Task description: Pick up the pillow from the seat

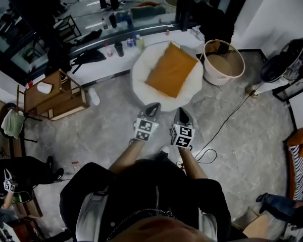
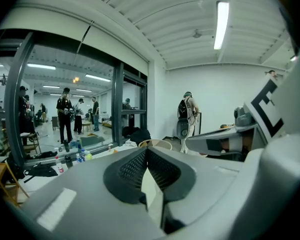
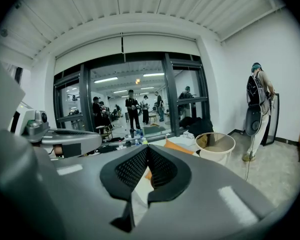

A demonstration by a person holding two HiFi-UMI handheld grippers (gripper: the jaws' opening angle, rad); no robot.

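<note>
Side by side, the left gripper and right gripper have their jaws closed on nothing, tips at the near rim of the round white seat. Straight ahead the orange pillow lies on it, long axis running away and slightly rightward. The right gripper looks marginally nearer.

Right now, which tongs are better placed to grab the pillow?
Right, probably. Both are shut by the seat edge, but the right tongs have the pillow straight ahead in their own view, while the left tongs see none of it in theirs.
</note>
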